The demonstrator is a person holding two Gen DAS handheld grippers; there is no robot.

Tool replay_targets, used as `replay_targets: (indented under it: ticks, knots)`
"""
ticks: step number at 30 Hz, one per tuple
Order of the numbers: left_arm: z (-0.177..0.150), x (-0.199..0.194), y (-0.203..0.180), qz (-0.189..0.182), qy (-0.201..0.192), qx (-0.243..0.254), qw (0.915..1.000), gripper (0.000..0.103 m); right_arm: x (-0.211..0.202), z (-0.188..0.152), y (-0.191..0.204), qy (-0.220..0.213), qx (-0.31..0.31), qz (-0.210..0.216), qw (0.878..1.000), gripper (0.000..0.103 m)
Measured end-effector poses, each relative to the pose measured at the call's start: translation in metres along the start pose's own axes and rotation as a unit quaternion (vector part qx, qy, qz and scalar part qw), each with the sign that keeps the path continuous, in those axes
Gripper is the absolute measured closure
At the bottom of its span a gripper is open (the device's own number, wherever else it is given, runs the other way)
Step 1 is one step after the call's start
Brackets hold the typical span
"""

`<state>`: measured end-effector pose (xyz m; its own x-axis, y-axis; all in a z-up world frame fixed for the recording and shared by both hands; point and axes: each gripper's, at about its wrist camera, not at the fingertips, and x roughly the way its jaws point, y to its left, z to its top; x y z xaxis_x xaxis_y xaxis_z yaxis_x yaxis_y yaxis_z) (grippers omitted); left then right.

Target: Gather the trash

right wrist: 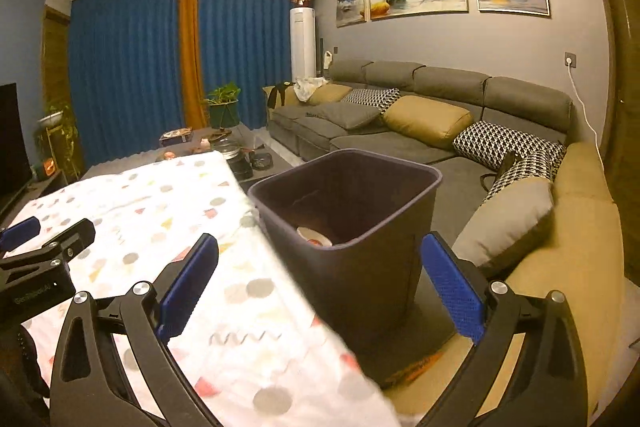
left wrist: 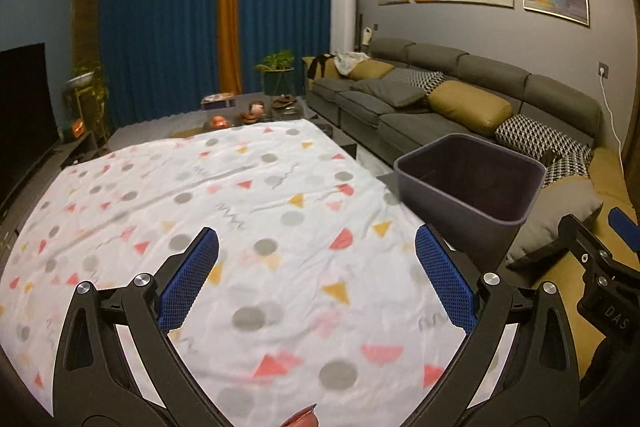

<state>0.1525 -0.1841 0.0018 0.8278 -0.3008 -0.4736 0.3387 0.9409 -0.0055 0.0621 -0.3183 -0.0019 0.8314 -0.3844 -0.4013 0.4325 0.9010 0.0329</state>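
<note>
While both your left claw [left wrist: 316, 275] and right claw [right wrist: 320, 281] gape empty, item: dark plastic bin [right wrist: 352, 223], light, rigid; grip its rim.

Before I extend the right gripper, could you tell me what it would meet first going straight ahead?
Probably the dark trash bin, straight ahead between the open right gripper jaws; depth is uncertain.

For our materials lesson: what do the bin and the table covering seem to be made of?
Bin: probably plastic, dark and matte, with smooth, thin moulded walls and a rolled rim. Table covering: seemingly woven fabric, white with printed dots and triangles; soft creases show.
</note>
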Motion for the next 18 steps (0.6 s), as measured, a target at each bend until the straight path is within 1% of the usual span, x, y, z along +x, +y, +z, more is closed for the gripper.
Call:
replay_targets:
  ticks: [7, 10, 18]
  knots:
    - [-0.018, -0.034, 0.017, 0.007, -0.01, -0.004, 0.9999, 0.006, -0.037, -0.016, 0.015, -0.002, 0.003, 0.009, 1.0, 0.006]
    - [-0.025, -0.047, 0.025, 0.003, -0.014, -0.009, 0.9999, 0.006, -0.051, -0.018, 0.019, -0.008, 0.001, 0.011, 1.0, 0.006]
    - [-0.038, -0.067, 0.042, -0.001, -0.012, -0.026, 0.9996, 0.006, -0.076, -0.023, 0.031, -0.015, -0.006, 0.011, 1.0, 0.006]
